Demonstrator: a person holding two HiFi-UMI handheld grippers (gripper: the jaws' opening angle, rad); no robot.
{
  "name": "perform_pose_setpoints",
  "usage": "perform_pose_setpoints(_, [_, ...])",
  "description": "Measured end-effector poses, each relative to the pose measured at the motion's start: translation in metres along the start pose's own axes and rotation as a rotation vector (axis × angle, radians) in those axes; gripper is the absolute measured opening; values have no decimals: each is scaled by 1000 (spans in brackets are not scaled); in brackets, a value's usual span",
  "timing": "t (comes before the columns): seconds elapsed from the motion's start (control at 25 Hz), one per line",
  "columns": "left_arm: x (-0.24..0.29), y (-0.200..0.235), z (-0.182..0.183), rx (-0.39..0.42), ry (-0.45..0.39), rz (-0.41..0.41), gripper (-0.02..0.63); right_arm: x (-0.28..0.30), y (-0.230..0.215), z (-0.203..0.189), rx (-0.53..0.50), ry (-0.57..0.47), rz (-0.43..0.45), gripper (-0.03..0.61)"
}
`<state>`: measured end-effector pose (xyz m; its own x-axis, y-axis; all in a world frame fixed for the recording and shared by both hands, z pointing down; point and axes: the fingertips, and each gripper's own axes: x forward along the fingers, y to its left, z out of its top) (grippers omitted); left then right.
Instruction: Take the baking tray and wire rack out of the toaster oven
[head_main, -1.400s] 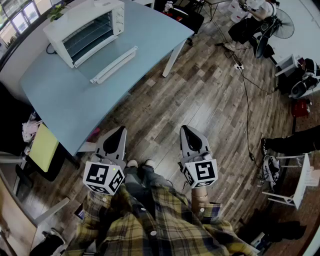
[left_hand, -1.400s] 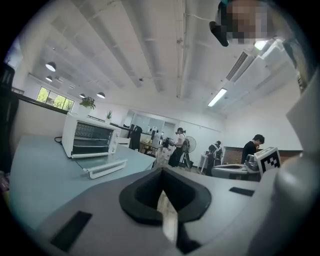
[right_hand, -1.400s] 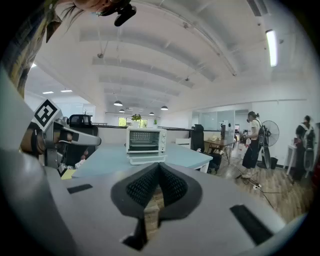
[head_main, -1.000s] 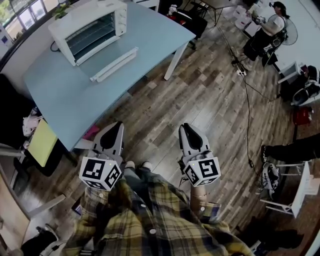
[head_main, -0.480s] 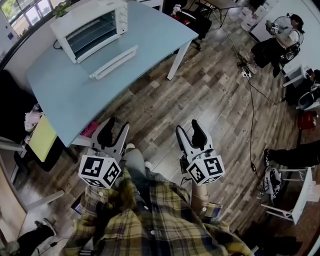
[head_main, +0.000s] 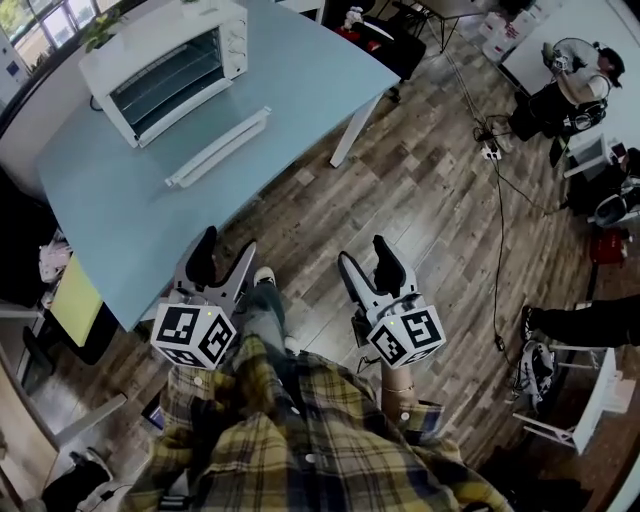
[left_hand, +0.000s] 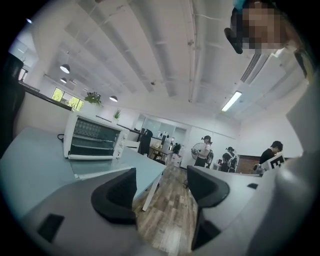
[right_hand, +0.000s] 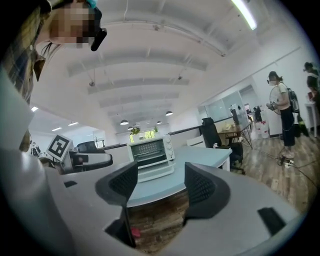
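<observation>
The white toaster oven (head_main: 165, 65) stands near the far left corner of the light blue tabletop (head_main: 120, 210). Its drop-down door (head_main: 218, 147) is open and lies flat toward the middle of the tabletop. The baking tray and wire rack should be inside. Horizontal lines show in the dark opening, but I cannot separate the tray from the rack.

Both are probably thin metal: light, stiff, and smooth enough to slip. The front lip of the tray and the front bar of the rack seem the best places to hold, one gripper on each side, pulling level so that nothing catches on the rails.

The left gripper (head_main: 226, 245) and the right gripper (head_main: 363, 252) hang over the wooden floor (head_main: 420, 200), well apart from the oven. The jaws of both have just been opening and now stand wide, with nothing between them.
</observation>
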<state>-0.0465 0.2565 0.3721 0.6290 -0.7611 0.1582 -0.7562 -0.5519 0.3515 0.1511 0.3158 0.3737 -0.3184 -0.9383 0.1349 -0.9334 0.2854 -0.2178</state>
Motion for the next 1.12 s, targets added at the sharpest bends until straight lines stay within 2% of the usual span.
perform_pose_setpoints(0.2, [54,34,40,6,-33,6,313,66,-19,33,-50,-19,22,275])
perform_pose_setpoints(0.48, [89,86,67,5,-44,56,329,149,-28,50,-29,-21,75,281])
perform_pose_setpoints(0.84, [77,159,77,-67,-84,193,339,235,2,43,-21,48,201,281])
perform_pose_setpoints(1.12, [56,205,65,-144,-87,325,339,283,23,28,6,125,293,281])
